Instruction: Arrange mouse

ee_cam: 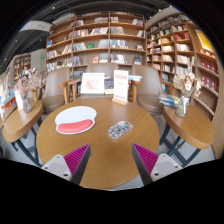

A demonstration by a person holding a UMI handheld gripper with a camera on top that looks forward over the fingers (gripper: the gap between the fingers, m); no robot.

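No legible text on signs

The mouse lies flat on the round wooden tabletop, just right of the frame's centre. It is small, oval and grey with a pale, mottled top, its long axis running slightly on a diagonal; finer detail is too small to make out. To its left, apart from it, lies a white oval mouse pad with a red patch along its near side. The mouse rests on bare wood, not on the pad.
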